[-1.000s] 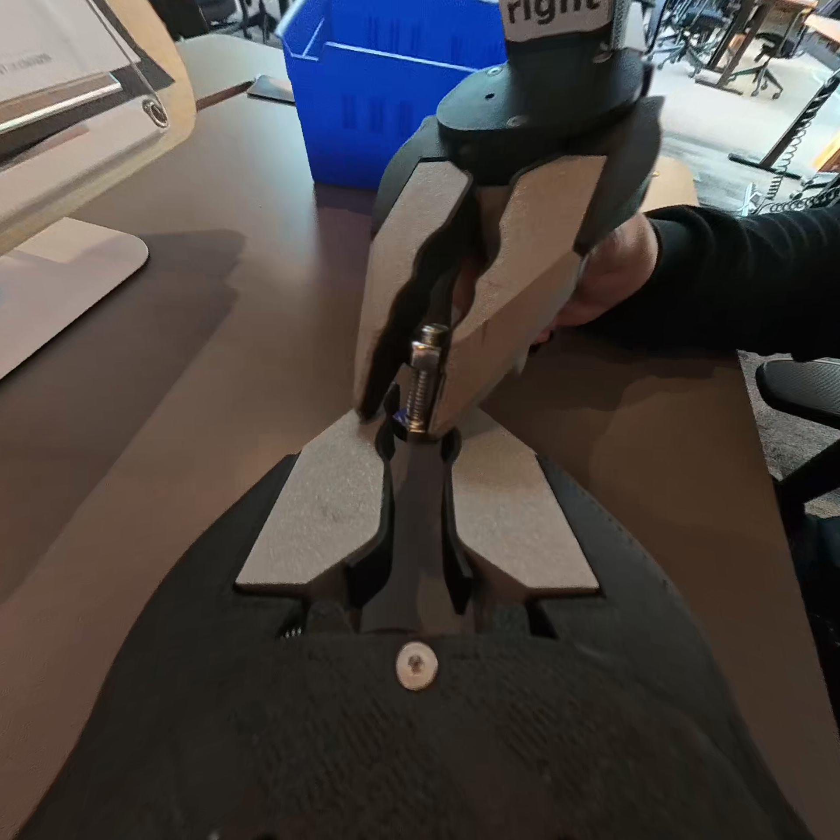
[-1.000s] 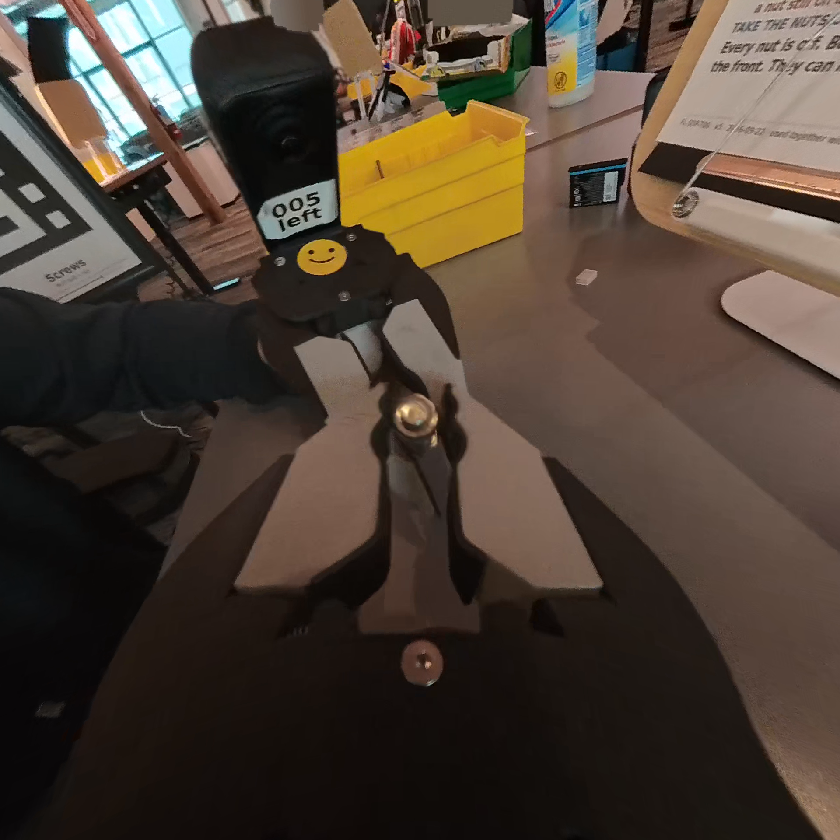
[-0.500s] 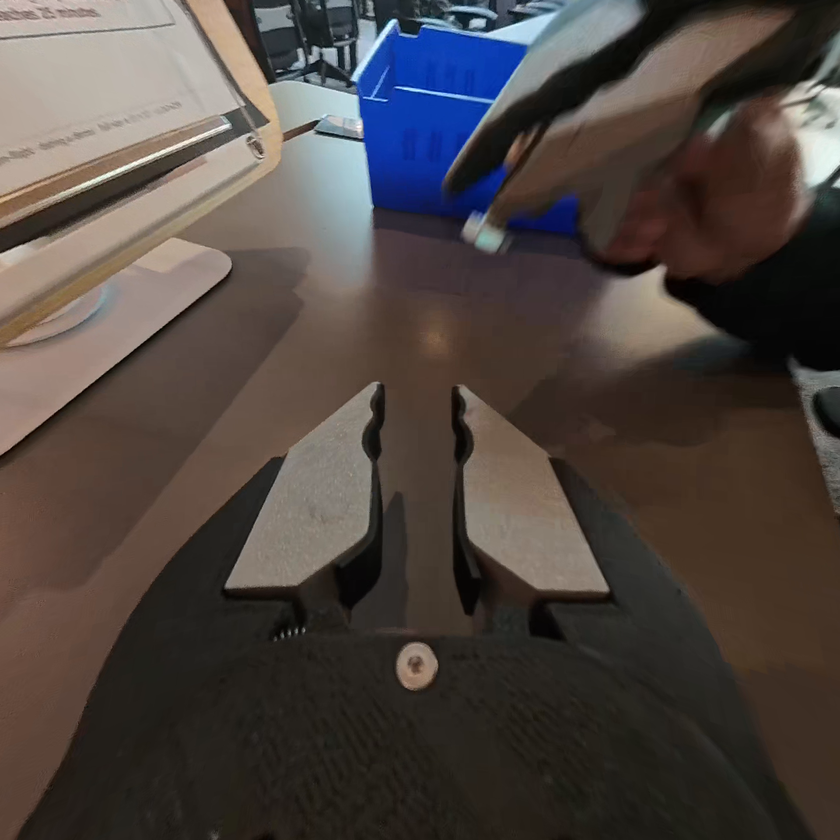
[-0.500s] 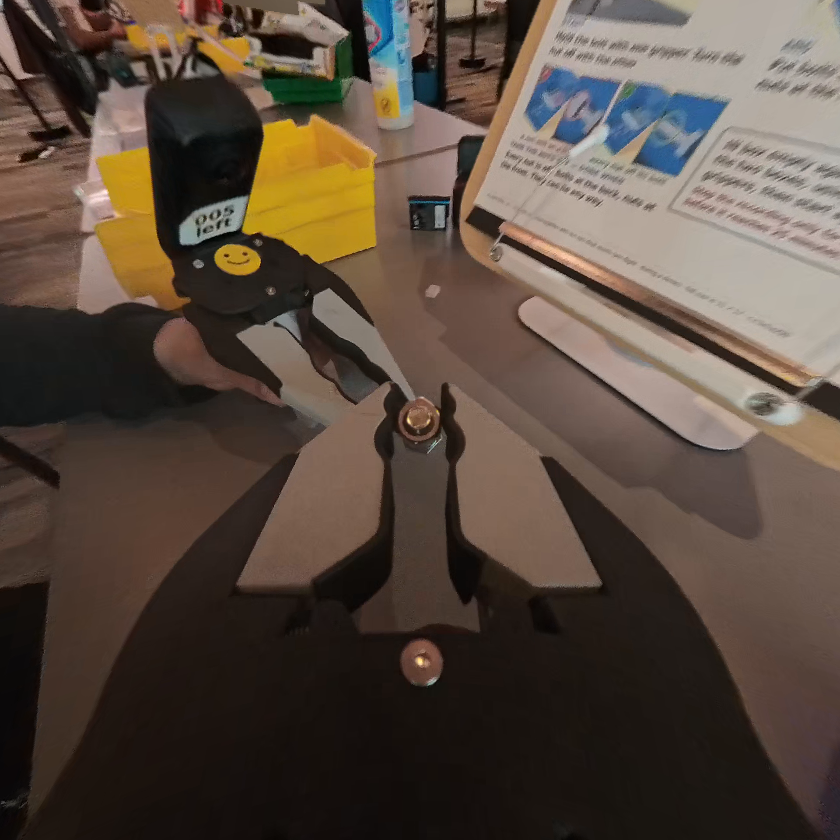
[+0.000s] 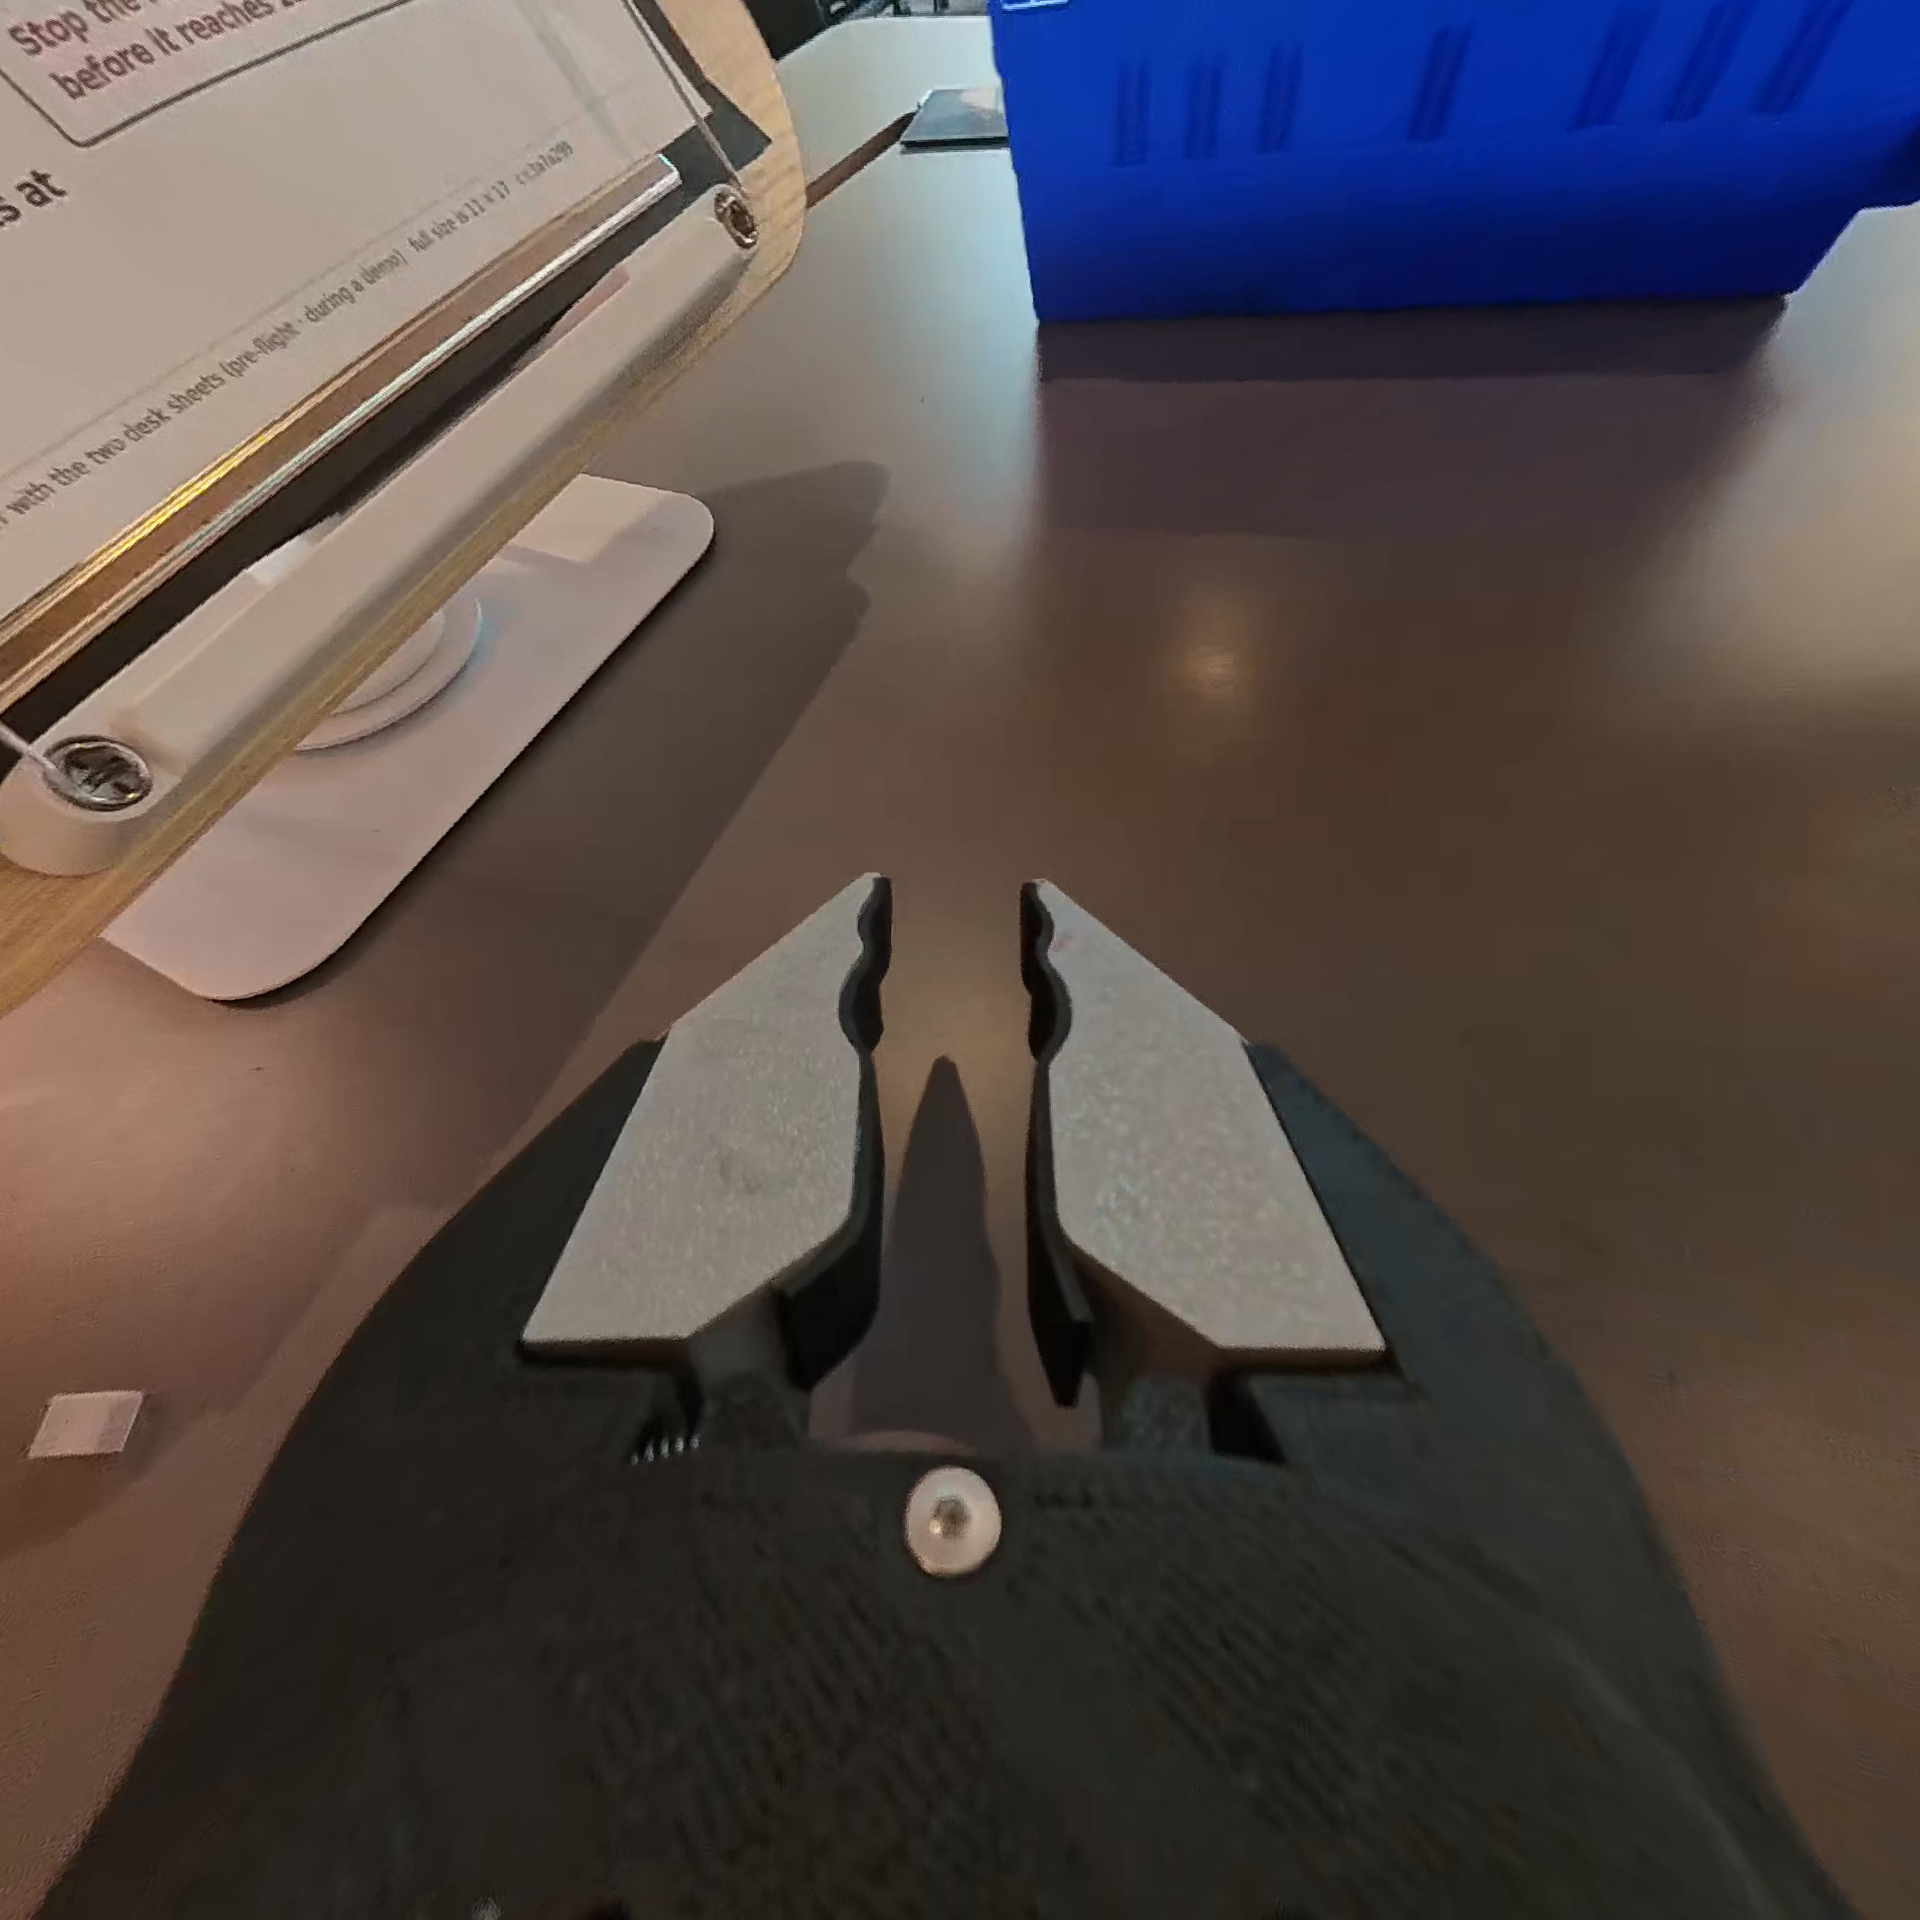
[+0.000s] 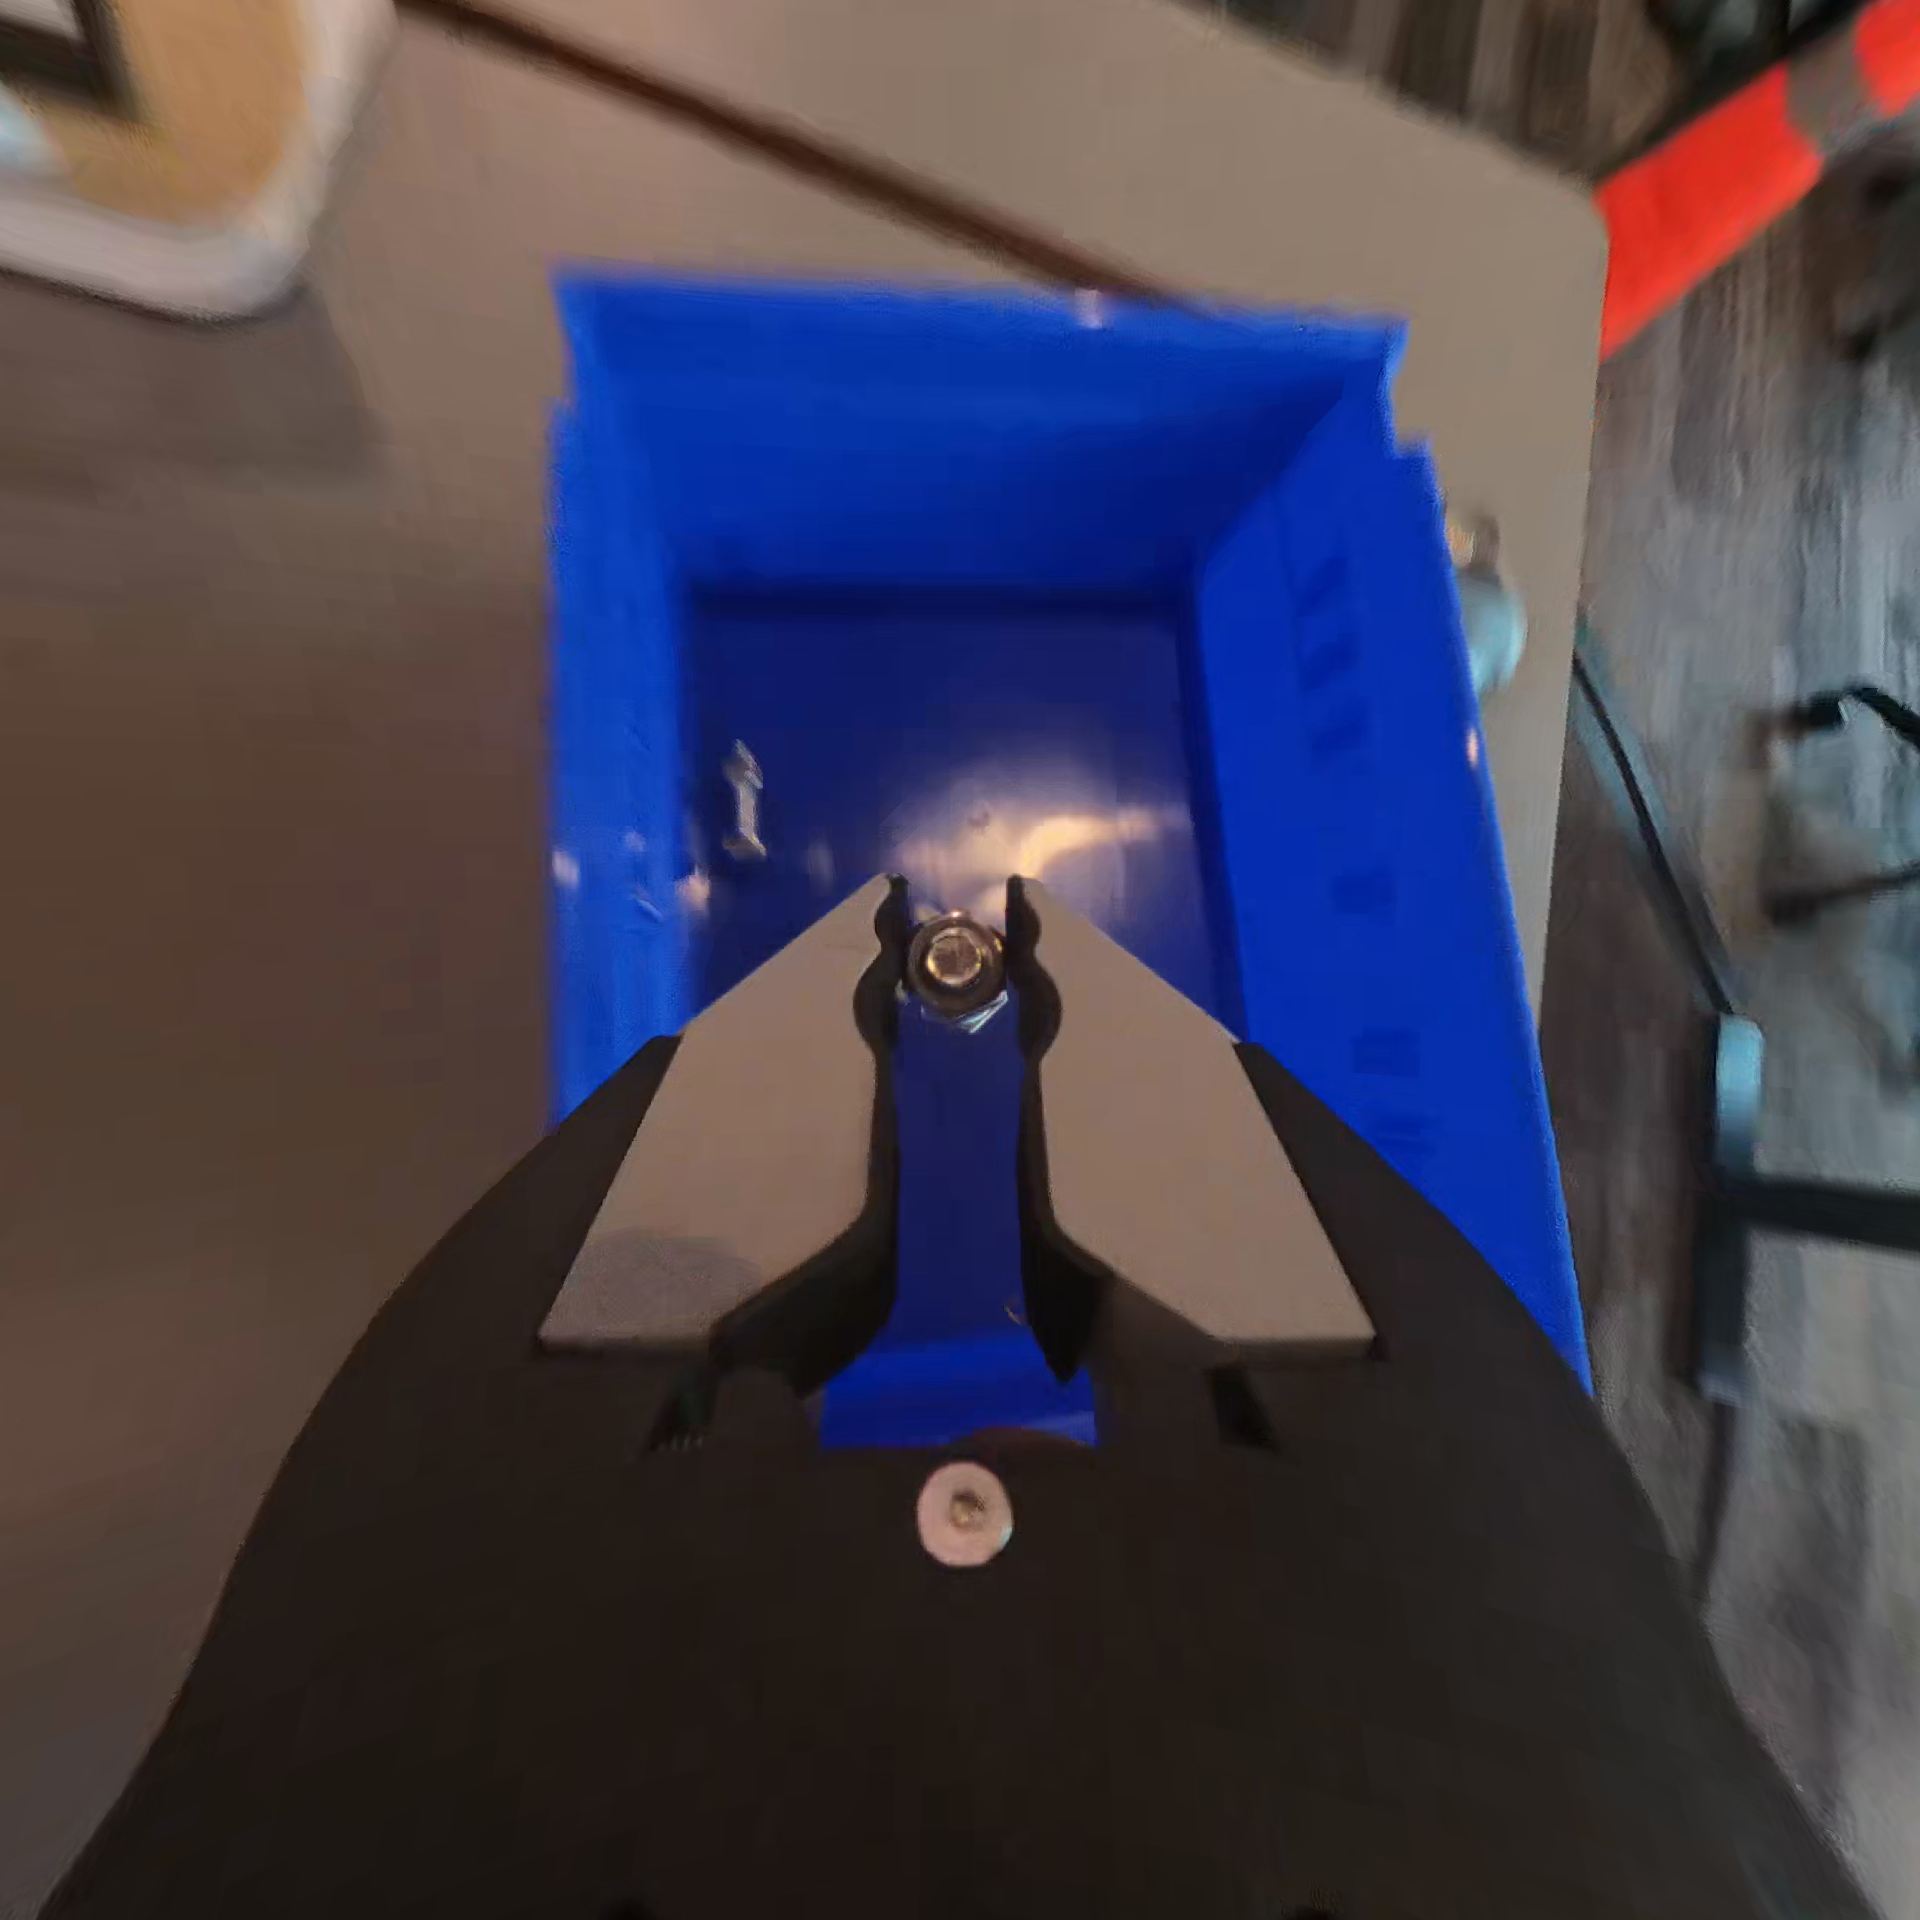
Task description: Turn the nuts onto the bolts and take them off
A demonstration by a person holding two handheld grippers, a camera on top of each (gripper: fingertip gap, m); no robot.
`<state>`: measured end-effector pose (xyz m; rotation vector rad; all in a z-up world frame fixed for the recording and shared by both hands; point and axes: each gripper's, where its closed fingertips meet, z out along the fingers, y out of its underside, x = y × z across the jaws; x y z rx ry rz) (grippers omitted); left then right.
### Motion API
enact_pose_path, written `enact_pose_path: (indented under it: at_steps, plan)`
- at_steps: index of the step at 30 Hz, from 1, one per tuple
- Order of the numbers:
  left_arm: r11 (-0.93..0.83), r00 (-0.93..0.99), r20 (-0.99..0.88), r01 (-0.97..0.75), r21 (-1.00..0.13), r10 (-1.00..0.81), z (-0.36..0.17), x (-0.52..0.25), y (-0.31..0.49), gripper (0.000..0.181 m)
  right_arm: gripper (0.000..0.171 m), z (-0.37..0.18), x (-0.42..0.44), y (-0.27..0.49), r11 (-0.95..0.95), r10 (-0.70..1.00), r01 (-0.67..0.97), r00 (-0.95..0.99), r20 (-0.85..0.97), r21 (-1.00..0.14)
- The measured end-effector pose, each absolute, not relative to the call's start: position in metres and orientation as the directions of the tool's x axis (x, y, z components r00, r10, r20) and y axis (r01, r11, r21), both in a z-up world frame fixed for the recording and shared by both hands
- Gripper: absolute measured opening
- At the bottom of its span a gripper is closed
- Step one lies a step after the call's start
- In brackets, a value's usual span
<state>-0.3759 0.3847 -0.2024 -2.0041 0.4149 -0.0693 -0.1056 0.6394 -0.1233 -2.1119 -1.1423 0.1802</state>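
My right gripper (image 6: pixel 954 885) is shut on a steel bolt with its nut (image 6: pixel 954 968), seen end-on between the fingertips. It holds the bolt above the open blue bin (image 6: pixel 1340 790), looking down into it. Another small metal piece (image 6: pixel 740 800) lies on the bin's floor at the left. My left gripper (image 5: pixel 954 891) is open and empty, low over the brown table (image 5: pixel 1351 831). The blue bin (image 5: pixel 1455 156) also shows in the left wrist view, at the far right. The right gripper does not show in the left wrist view.
A sheet holder on a white base (image 5: pixel 416 727) stands at the left in the left wrist view. A small white square (image 5: pixel 85 1423) lies on the table near the left edge. In the right wrist view the table's edge and the floor (image 6: pixel 1714 727) lie right of the bin. Spacing between my two grippers at the tips: around 40 cm. My right tips are roughly 12 cm from the small metal piece (image 6: pixel 740 800).
My left gripper let go of the bolt and opened. My right gripper carried the bolt with its nut away to the blue bin and now points down into it.
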Motion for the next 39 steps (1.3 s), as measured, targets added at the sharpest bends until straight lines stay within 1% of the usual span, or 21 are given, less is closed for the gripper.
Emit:
enact_pose_path:
  at_steps: [2, 3, 5, 7, 10, 13, 16, 18, 21, 25, 30, 32, 33, 36, 39]
  plan:
    - [-0.401, 0.944, -0.125, -0.246, -0.882, -0.304, -0.202, -0.381, 0.385, 0.022, 0.016, -0.152, -0.091, 0.642, -0.402, 0.77, 0.718, 0.601, 0.215, -0.568]
    - [-0.401, 0.947, -0.127, -0.243, -0.883, -0.294, -0.201, -0.384, 0.385, 0.022, 0.017, -0.162, -0.09, 0.64, -0.425, 0.778, 0.72, 0.601, 0.186, -0.548]
    - [-0.404, 0.952, -0.137, -0.243, -0.882, -0.273, -0.202, -0.391, 0.385, 0.022, 0.026, -0.169, -0.097, 0.631, -0.462, 0.793, 0.694, 0.602, 0.093, -0.553]
    - [-0.412, 0.957, -0.133, -0.234, -0.88, -0.259, -0.202, -0.396, 0.384, 0.022, 0.031, -0.157, -0.108, 0.625, -0.454, 0.801, 0.658, 0.596, 0.048, -0.601]
    - [-0.416, 0.964, -0.11, -0.206, -0.886, -0.243, -0.201, -0.401, 0.383, 0.023, 0.038, -0.121, -0.128, 0.61, -0.371, 0.816, 0.629, 0.572, 0.083, -0.683]
    - [-0.422, 0.97, -0.095, -0.185, -0.888, -0.226, -0.201, -0.407, 0.383, 0.023, 0.041, -0.08, -0.17, 0.564, -0.223, 0.879, 0.577, 0.467, 0.093, -0.786]
    - [-0.429, 0.974, -0.09, -0.174, -0.887, -0.209, -0.202, -0.413, 0.384, 0.023, 0.049, -0.065, -0.219, 0.503, -0.118, 0.952, 0.522, 0.301, 0.053, -0.845]
    - [-0.426, 0.976, -0.094, -0.172, -0.888, -0.198, -0.201, -0.417, 0.384, 0.022, 0.059, -0.075, -0.251, 0.466, -0.094, 0.982, 0.509, 0.187, 0.004, -0.855]
    - [-0.431, 0.975, -0.127, -0.196, -0.881, -0.184, -0.203, -0.425, 0.385, 0.022, 0.059, -0.108, -0.298, 0.427, -0.054, 0.998, 0.508, 0.052, -0.032, -0.86]
    - [-0.448, 0.973, -0.162, -0.221, -0.866, -0.167, -0.206, -0.434, 0.384, 0.023, 0.059, -0.164, -0.346, 0.422, 0.05, 0.997, 0.533, 0.02, 0.072, -0.845]
    - [-0.461, 0.968, -0.185, -0.244, -0.853, -0.17, -0.209, -0.437, 0.383, 0.023, 0.057, -0.198, -0.382, 0.436, 0.068, 0.997, 0.474, 0.011, 0.083, -0.878]
    - [-0.462, 0.964, -0.199, -0.261, -0.847, -0.179, -0.21, -0.436, 0.383, 0.023, 0.056, -0.203, -0.387, 0.432, 0.062, 0.998, 0.467, -0.044, 0.047, -0.882]
    - [-0.463, 0.96, -0.209, -0.273, -0.843, -0.185, -0.21, -0.435, 0.383, 0.023, 0.057, -0.199, -0.389, 0.428, 0.06, 0.996, 0.438, -0.079, 0.028, -0.897]
    - [-0.465, 0.949, -0.25, -0.312, -0.829, -0.192, -0.212, -0.432, 0.383, 0.023, 0.051, -0.183, -0.392, 0.419, 0.062, 0.99, 0.339, -0.138, 0.016, -0.939]
    - [-0.473, 0.94, -0.282, -0.341, -0.813, -0.193, -0.214, -0.432, 0.383, 0.023, 0.052, -0.183, -0.396, 0.408, 0.076, 0.982, 0.333, -0.189, 0.012, -0.94]
